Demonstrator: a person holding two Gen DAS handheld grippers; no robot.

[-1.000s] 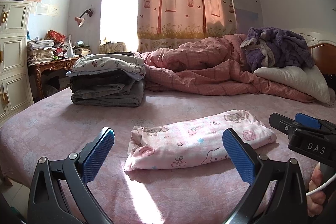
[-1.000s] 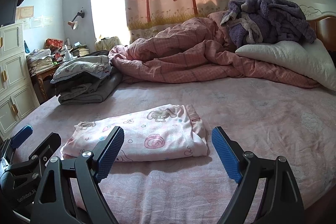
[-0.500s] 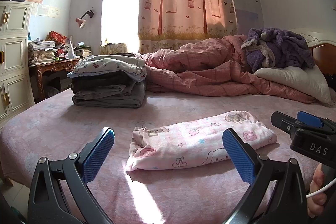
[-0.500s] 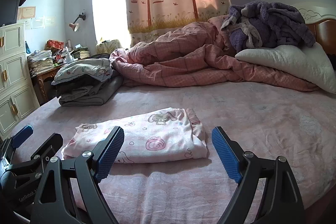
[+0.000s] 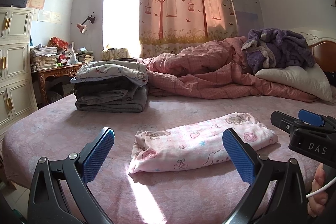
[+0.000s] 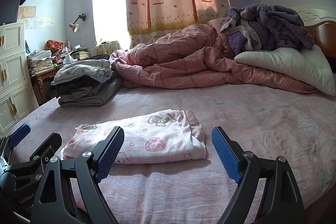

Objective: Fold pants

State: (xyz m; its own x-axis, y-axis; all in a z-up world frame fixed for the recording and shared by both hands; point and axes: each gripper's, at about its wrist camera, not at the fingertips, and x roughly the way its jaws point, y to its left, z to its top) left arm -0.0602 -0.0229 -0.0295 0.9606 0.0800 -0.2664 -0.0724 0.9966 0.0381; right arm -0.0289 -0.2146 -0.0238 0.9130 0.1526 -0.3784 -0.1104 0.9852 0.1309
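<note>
Folded pink pants (image 5: 201, 144) on bed (image 5: 63, 125), beyond both grippers, left gripper (image 5: 168, 152) and right gripper (image 6: 167, 152) jaws apart, empty

Cut off at the five o'clock edge of the left wrist view: a hand (image 5: 318, 192) on the right gripper (image 5: 302, 129), only fingertips showing. Left gripper (image 6: 23, 140) clipped at nine o'clock in the right wrist view. Far end of the folded pants (image 5: 195, 144) masked by a blue pad. Papers (image 5: 43, 57) on the worktop (image 5: 59, 70) at ten o'clock too small to read. Stack of folded clothes (image 6: 84, 85): lower layers indistinct.
</note>
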